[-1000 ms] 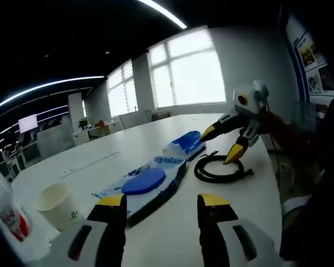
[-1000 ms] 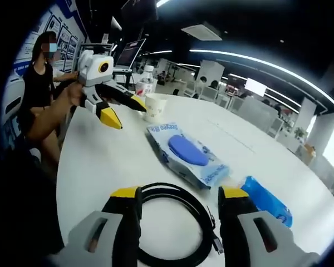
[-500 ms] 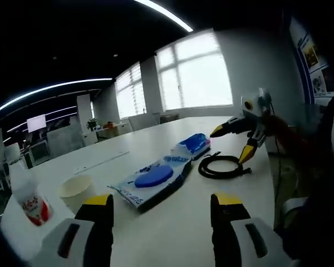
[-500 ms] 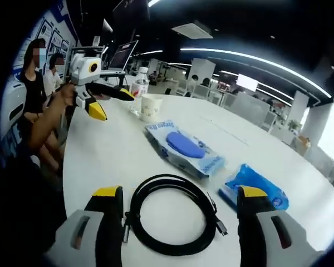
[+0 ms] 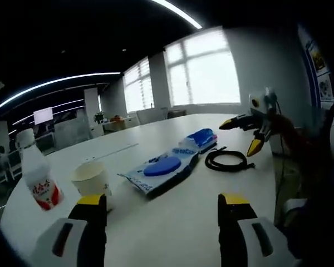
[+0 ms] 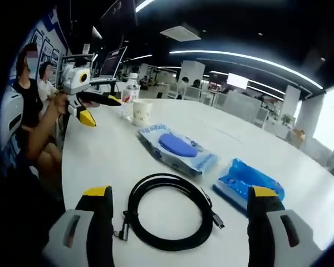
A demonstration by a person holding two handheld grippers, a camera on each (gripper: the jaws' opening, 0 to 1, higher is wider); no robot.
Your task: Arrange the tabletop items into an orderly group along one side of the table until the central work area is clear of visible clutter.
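Both grippers draw back from the coiled cable (image 6: 168,210): the right gripper (image 6: 179,201) now spreads wider, the left gripper (image 5: 162,206) too.

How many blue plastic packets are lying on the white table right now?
2. The long wet-wipes packet with a blue oval lid lies mid-table; the smaller crinkly blue packet lies beside the coiled black cable.

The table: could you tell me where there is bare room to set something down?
The table is bare along the person's edge, between the coiled cable and the left gripper. Its far side beyond the wipes pack is free too. The cup, bottle, wipes and blue packet crowd the middle.
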